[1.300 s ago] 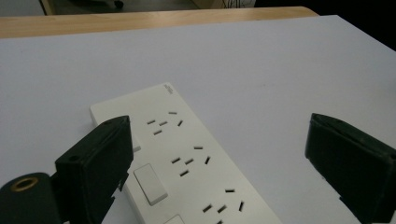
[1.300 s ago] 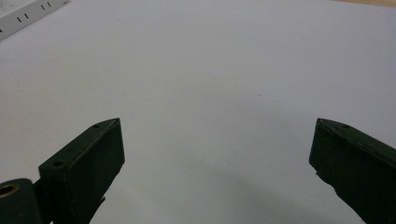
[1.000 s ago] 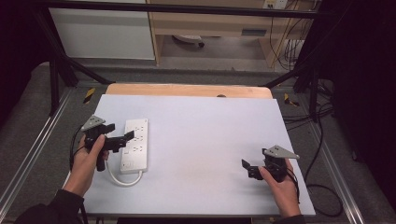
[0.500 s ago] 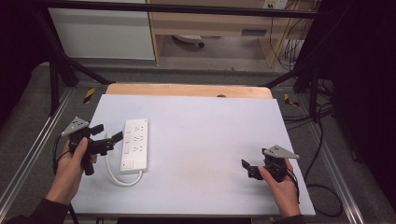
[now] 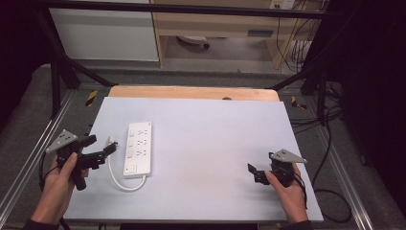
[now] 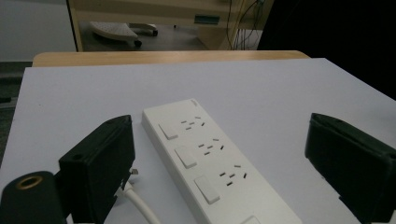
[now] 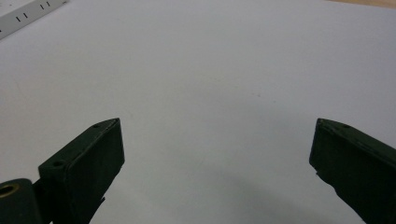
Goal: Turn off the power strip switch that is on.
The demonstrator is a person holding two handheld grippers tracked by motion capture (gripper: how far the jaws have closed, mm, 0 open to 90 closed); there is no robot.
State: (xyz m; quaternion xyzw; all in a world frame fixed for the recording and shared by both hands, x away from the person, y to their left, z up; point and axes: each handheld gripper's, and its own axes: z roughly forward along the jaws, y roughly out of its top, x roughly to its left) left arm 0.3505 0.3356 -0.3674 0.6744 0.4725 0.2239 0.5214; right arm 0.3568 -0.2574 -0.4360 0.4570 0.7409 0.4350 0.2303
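A white three-socket power strip (image 5: 139, 148) lies on the left part of the pale table (image 5: 210, 143), its white cable (image 5: 118, 178) looping back to a plug (image 5: 111, 142) beside it. My left gripper (image 5: 101, 145) is held at the table's left edge, open and empty, pointing at the strip from just left of the plug. In the left gripper view the power strip (image 6: 210, 163) lies between and beyond the wide-apart jaws of the left gripper (image 6: 222, 125). My right gripper (image 5: 253, 173) rests near the front right, open and empty. The right gripper (image 7: 218, 128) faces bare table.
A wooden board (image 5: 191, 92) borders the table's far edge. Metal frame rails (image 5: 28, 158) run along both sides. Loose cables (image 5: 330, 191) lie on the floor at the right. A corner of the power strip (image 7: 23, 16) shows at the right gripper view's top left.
My left gripper has drawn back leftward from the power strip to the table's left edge. The right gripper and the power strip have not moved.
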